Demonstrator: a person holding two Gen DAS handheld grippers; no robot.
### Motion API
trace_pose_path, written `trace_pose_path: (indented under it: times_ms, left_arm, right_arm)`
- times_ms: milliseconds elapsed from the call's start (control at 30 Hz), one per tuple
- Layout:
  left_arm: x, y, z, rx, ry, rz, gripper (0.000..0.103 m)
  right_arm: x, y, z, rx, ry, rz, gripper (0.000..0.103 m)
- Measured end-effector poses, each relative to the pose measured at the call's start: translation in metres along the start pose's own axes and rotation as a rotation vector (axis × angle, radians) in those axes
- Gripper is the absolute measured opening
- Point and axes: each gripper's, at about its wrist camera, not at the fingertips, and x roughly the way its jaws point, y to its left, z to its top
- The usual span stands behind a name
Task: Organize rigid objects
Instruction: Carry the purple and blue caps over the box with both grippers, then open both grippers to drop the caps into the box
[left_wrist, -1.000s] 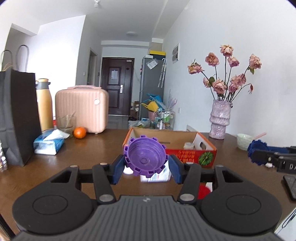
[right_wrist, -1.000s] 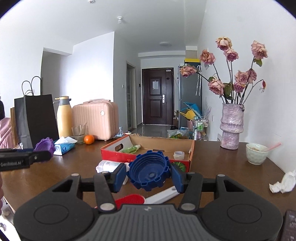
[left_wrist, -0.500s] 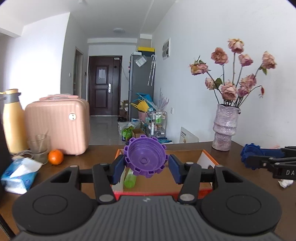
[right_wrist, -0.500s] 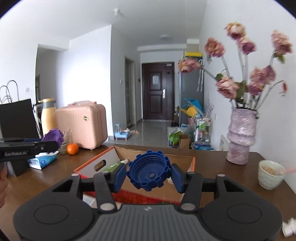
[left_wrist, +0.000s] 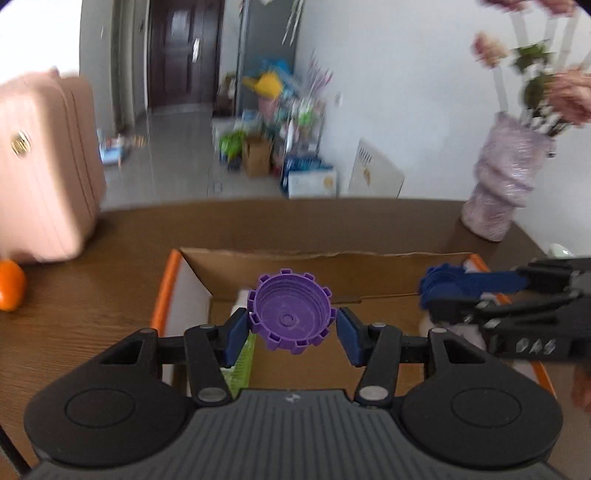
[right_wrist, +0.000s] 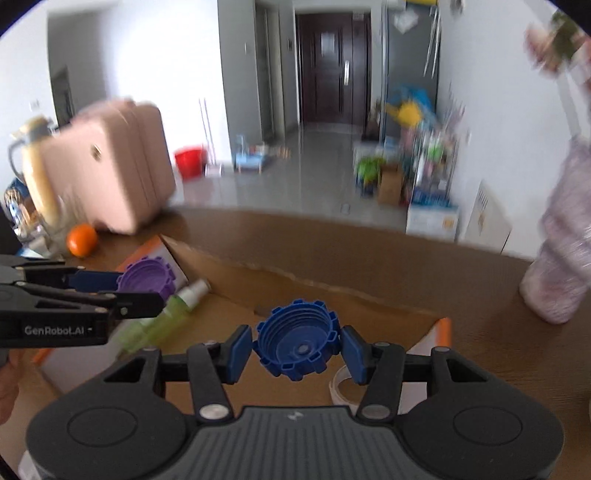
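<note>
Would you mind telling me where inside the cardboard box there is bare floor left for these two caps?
In the cardboard box, the middle floor is bare, between the green spray bottle along the left and the tape roll by the right wall. The far strip under the back wall looks free. The left side is crowded: bottle plus a white item.

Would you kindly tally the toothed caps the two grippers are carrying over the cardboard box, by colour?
Purple cap, held in the left gripper: 1
Blue cap, held in the right gripper: 1
Total: 2, both over the cardboard box.
</note>
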Motion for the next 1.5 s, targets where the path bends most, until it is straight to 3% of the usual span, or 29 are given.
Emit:
trace_pose_path:
  times_ms: [200, 267, 333, 400, 533, 733, 933, 1067, 1233, 1333, 1500]
  left_arm:
    - [0.060, 0.005, 0.008, -0.004, 0.180, 0.005, 0.055]
    - [0.065, 0.002, 0.008, 0.014, 0.191, 0.026, 0.055]
    - [0.065, 0.001, 0.007, 0.025, 0.194, 0.016, 0.060]
    - [0.061, 0.001, 0.006, 0.024, 0.197, 0.008, 0.065]
    - [0.041, 0.003, 0.008, 0.021, 0.169, 0.028, 0.068]
    - [-0.017, -0.007, 0.014, 0.013, 0.064, 0.065, 0.077]
    - [-0.093, -0.033, -0.004, 0.040, -0.095, 0.114, 0.083]
    - [-0.142, -0.056, -0.018, 0.055, -0.164, 0.103, 0.084]
    - [-0.197, -0.083, -0.050, 0.058, -0.281, 0.140, 0.089]
    - [-0.226, -0.097, -0.077, 0.061, -0.358, 0.144, 0.099]
    - [-0.259, -0.120, -0.124, 0.064, -0.431, 0.153, 0.100]
  right_arm:
    - [0.074, -0.009, 0.008, 0.028, 0.176, -0.019, 0.053]
    - [0.086, -0.009, 0.008, 0.026, 0.198, -0.046, 0.055]
    - [0.090, -0.010, 0.007, 0.018, 0.208, -0.057, 0.067]
    - [0.088, -0.008, 0.008, 0.018, 0.204, -0.047, 0.073]
    - [0.067, -0.010, 0.012, 0.021, 0.165, -0.033, 0.073]
    - [0.003, -0.009, 0.014, 0.026, 0.049, -0.029, 0.075]
    - [-0.089, -0.008, -0.002, 0.030, -0.154, -0.026, 0.081]
    - [-0.147, -0.008, -0.019, 0.037, -0.252, -0.023, 0.082]
    - [-0.210, -0.011, -0.052, 0.037, -0.354, 0.004, 0.085]
    - [-0.239, -0.010, -0.075, 0.022, -0.407, 0.015, 0.087]
    - [-0.273, -0.014, -0.119, 0.024, -0.449, 0.048, 0.089]
